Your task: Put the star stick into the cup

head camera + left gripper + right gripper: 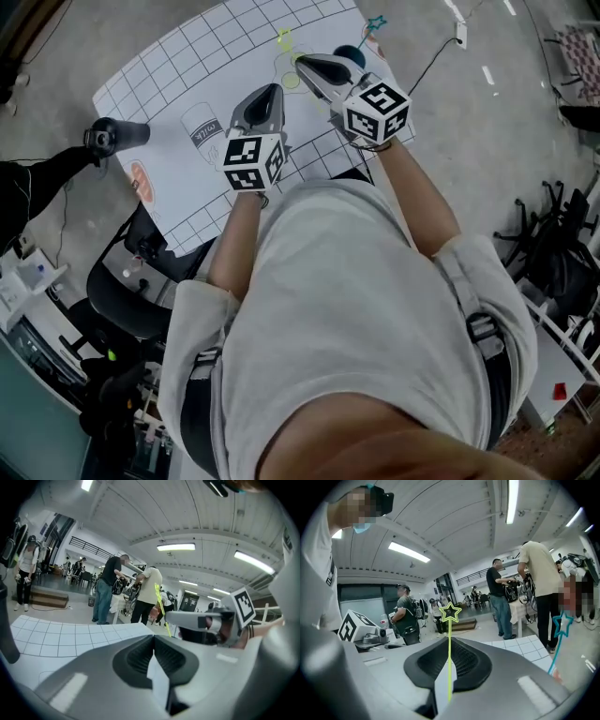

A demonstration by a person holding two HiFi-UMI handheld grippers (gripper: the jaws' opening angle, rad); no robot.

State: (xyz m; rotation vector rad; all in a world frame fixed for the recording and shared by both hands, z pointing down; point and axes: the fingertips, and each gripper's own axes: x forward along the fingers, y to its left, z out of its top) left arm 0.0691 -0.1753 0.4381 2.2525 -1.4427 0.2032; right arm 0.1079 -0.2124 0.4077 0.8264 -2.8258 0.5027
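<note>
1. Currently we find the cup (203, 125) on the gridded mat (169, 84), left of both grippers.
2. Left gripper (153, 637): jaws together, nothing between them.
3. Right gripper (449, 641): jaws pinched narrow on the yellow star stick (449, 620), star upward, held above the mat and apart from the cup.
4. Risk, as we judge it: the thin stick may pivot in the pinch, then miss the rim or tip the cup.

I hold the left gripper (272, 91) and right gripper (305, 64) out ahead, side by side. Left jaws appear closed and empty; right jaws pinch the star stick (449, 658).
</note>
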